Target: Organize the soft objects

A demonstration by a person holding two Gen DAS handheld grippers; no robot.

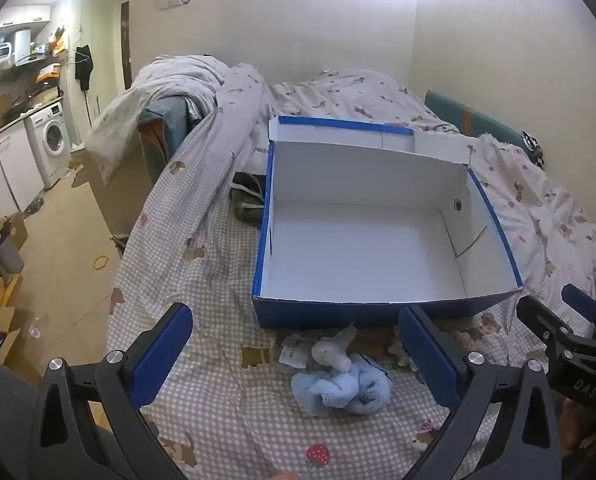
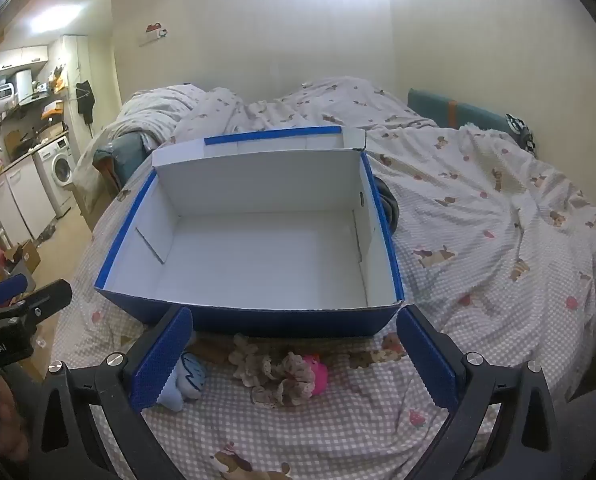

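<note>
An open blue box (image 1: 378,314) with a white inside lies on the bed, lid folded back; it also shows in the right wrist view (image 2: 258,322). A light blue soft toy (image 1: 342,386) with a paper tag lies on the sheet in front of the box, between the fingers of my open left gripper (image 1: 298,354). In the right wrist view a frilly beige and pink soft toy (image 2: 286,374) lies between the fingers of my open right gripper (image 2: 294,354). The blue toy (image 2: 188,380) sits beside its left finger. Both grippers are empty.
A dark green item (image 1: 248,198) lies left of the box and a dark item (image 2: 388,204) right of it. A rumpled duvet (image 1: 338,92) covers the far bed. The bed edge drops to the floor (image 1: 66,248) on the left, with a washing machine (image 1: 52,136) beyond.
</note>
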